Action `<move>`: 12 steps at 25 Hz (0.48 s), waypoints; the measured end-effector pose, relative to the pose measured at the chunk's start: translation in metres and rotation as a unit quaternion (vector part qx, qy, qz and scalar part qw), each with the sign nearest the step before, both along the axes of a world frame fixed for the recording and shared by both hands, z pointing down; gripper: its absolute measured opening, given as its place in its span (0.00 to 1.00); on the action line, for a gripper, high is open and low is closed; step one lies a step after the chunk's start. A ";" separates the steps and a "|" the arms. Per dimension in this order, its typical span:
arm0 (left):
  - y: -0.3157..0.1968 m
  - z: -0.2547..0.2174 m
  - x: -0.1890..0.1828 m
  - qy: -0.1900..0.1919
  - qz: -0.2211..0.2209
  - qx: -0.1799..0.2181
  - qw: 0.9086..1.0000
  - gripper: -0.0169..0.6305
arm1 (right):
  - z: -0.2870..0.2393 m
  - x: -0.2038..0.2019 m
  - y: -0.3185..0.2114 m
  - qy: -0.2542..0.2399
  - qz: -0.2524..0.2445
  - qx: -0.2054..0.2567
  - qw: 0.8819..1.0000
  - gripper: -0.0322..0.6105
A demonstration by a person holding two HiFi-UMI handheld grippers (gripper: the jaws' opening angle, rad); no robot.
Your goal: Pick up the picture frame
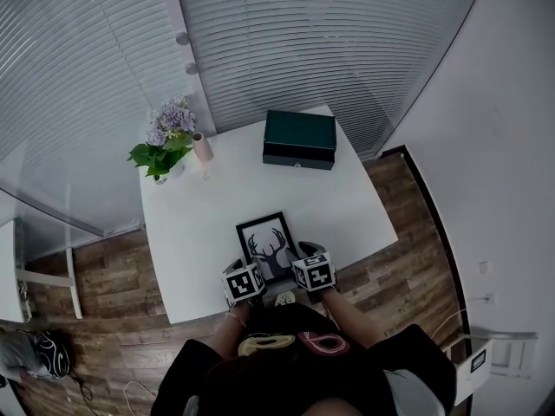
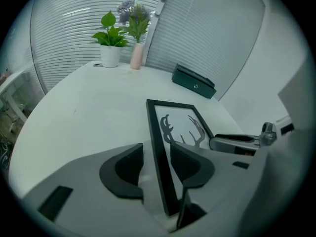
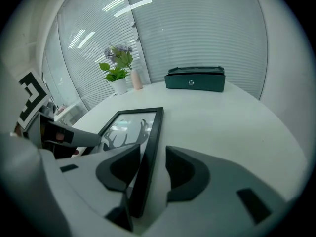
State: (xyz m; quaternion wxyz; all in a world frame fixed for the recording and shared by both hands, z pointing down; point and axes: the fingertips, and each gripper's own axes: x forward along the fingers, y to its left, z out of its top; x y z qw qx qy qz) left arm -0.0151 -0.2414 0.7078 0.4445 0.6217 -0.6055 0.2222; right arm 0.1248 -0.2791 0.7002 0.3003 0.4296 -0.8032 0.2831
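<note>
Black picture frame point(image 1: 269, 246) with an antlered deer print, flat on the white surface point(image 1: 191, 232), close to its near edge.

Left claw point(image 2: 157, 167) at the frame's near-left corner: jaws apart, astride the left rail, inner jaw over the glass, a sliver of white between outer jaw and rail. Right claw point(image 3: 148, 169) at the near-right corner, mirrored: jaws apart around the right rail, a thin gap on the outer side. Not clamped on either rail, as far as the gripper views show. Marker cubes side by side over the surface's near edge in the head view.

Beyond the frame, a broad bare stretch of surface. Dark green box point(image 1: 300, 139) at the far-right edge, well apart from the frame. Potted green plant point(image 1: 159, 159) and pink vase point(image 1: 202, 148) of lilac flowers at the far-left corner, also well apart. Slatted blinds point(image 1: 329, 42) behind the far edge. Wood floor point(image 1: 408, 232) off the right and left sides of the surface.
</note>
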 end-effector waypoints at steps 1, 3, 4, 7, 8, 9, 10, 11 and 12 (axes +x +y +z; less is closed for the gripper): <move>0.000 0.000 0.000 0.002 -0.002 0.000 1.000 0.30 | 0.000 -0.002 0.001 -0.002 -0.004 -0.002 1.000 0.28; 0.001 0.000 -0.001 0.006 -0.007 -0.001 1.000 0.29 | -0.001 -0.006 0.003 0.001 -0.005 -0.001 1.000 0.21; 0.001 0.000 -0.001 0.007 -0.010 -0.002 1.000 0.29 | -0.001 -0.006 0.004 0.003 -0.004 0.001 1.000 0.21; 0.002 -0.001 -0.002 0.010 -0.015 -0.002 1.000 0.27 | -0.002 -0.006 0.007 -0.004 -0.001 -0.002 1.000 0.21; 0.002 -0.001 -0.003 0.011 -0.017 -0.003 1.000 0.27 | -0.002 -0.007 0.007 -0.005 0.001 -0.005 1.000 0.21; 0.001 -0.001 -0.003 0.012 -0.018 -0.004 1.000 0.27 | -0.002 -0.007 0.007 -0.006 0.002 -0.007 1.000 0.20; 0.001 -0.001 -0.004 0.013 -0.021 -0.005 1.000 0.26 | -0.002 -0.008 0.007 -0.006 0.003 -0.007 1.000 0.20; 0.001 -0.001 -0.005 0.014 -0.023 -0.005 1.000 0.25 | -0.002 -0.009 0.008 -0.007 0.003 -0.007 1.000 0.20; 0.001 0.000 -0.006 0.015 -0.026 -0.006 1.000 0.24 | -0.002 -0.010 0.009 -0.007 0.003 -0.007 1.000 0.20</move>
